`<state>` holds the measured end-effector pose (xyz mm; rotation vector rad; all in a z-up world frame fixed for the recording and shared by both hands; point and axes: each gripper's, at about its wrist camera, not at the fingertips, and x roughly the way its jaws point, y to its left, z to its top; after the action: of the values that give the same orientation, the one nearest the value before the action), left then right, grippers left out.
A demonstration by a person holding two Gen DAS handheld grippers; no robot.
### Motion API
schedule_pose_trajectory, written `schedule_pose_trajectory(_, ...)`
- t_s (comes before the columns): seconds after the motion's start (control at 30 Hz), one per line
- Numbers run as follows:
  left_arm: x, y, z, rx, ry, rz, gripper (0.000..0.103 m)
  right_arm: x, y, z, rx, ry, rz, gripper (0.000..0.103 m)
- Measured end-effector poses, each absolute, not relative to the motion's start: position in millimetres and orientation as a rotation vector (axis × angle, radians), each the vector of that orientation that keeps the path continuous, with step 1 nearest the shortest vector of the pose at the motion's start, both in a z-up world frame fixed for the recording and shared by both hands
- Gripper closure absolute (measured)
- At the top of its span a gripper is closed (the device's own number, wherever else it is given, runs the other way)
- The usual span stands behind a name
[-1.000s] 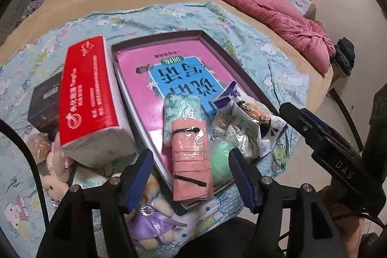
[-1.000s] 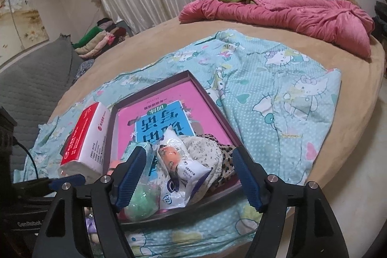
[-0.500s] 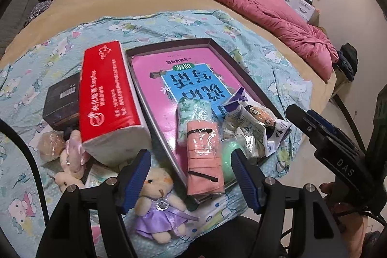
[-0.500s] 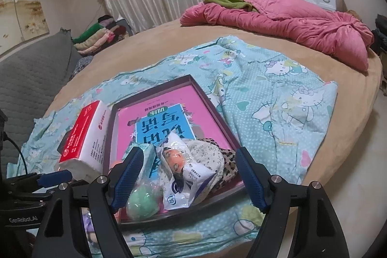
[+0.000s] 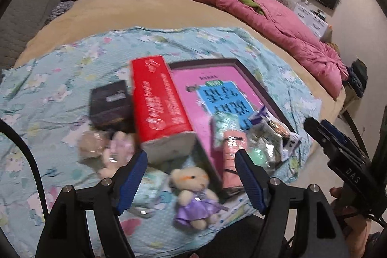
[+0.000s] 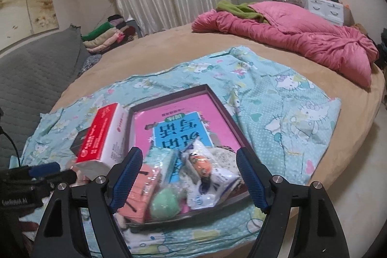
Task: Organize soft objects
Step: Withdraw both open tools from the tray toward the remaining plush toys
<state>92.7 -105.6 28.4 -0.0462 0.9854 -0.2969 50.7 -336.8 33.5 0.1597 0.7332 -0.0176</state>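
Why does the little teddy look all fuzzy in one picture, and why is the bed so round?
Left wrist view: smeared by motion blur, so the teddy bear and red tissue pack look soft. Right wrist view: sharper, its print readable. Both views: the fisheye lens bends the bed edge and darkens the corners.

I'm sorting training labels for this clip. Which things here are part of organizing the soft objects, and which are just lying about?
Job:
teddy in purple dress
pink plush
green ball
peach cloth roll
tray

Lying about:
red tissue pack
dark box
pink quilt
folded clothes
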Motion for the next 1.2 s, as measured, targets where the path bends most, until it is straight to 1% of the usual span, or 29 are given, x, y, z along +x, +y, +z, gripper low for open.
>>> schedule_pose_trajectory(0.67,76.4,-33.7,74.6,-0.116,0.907,-0.184,0.029,37.6,-285.6,79.8,0.094,0.669,0.082,0.022)
schedule_pose_trajectory(1.2,64.0,12.4,94.4,-0.139,0.874,-0.088,0.029,28.5,-248.7,102.0,0.038,0.645,0.161,0.022)
